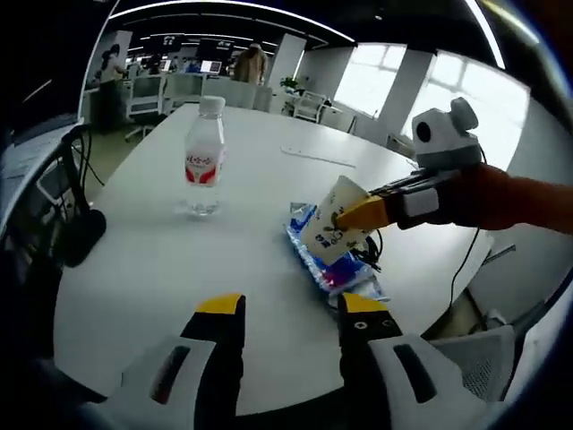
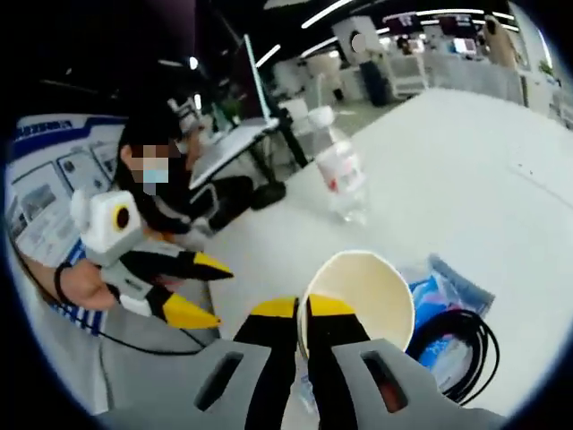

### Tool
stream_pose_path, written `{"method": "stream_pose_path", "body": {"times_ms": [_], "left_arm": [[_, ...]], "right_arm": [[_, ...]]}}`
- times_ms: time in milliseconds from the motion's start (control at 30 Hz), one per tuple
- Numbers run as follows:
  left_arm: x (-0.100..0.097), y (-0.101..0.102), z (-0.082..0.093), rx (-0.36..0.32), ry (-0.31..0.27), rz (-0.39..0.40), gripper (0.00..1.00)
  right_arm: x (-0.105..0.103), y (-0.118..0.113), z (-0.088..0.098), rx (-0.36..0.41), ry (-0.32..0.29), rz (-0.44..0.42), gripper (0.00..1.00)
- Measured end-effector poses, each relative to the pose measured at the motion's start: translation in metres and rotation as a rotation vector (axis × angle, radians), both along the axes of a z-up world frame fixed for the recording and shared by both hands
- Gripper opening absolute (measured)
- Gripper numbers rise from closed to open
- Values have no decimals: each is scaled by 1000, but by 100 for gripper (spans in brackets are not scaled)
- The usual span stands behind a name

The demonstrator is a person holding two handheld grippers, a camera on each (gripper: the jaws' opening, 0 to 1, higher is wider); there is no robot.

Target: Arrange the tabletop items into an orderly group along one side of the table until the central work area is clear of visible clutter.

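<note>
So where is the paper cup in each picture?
Left gripper view: the paper cup is right of centre, tilted, pinched by the right gripper above the blue packet.
Right gripper view: bottom centre, mouth facing the camera, rim in the right gripper.
Shared landmark: the water bottle standing on the white table.

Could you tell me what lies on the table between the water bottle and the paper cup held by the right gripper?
Nothing: in the left gripper view, bare white table separates the water bottle from the paper cup.
</note>
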State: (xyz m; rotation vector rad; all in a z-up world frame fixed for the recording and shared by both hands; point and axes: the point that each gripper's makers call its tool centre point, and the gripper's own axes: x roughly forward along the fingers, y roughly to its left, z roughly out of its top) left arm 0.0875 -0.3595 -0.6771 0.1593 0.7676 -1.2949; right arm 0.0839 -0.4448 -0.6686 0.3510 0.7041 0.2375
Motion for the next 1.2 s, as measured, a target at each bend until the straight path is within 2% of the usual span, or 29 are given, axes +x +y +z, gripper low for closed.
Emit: {"method": "stream_pose_path", "body": {"times_ms": [133,367,733,933,1200], "left_arm": [[-7,0,-2,17,-32,-31,41],[-15,-3,-2,15,-25,-57,42],[-27,-5,-4,14,-5,-74,41],[-31,-5,-7,19,4,-80,41],[-35,-8,-8,18,12,-100,40]], "right_arm": [[14,-8,-5,-36,14,24,0],[39,-26,-19,-114,52,41,0],[75,-34,-28,-124,58,52,1],[90,-39,-37,-155,70,48,0],[106,-46,-53,-277,124,119,0]]}}
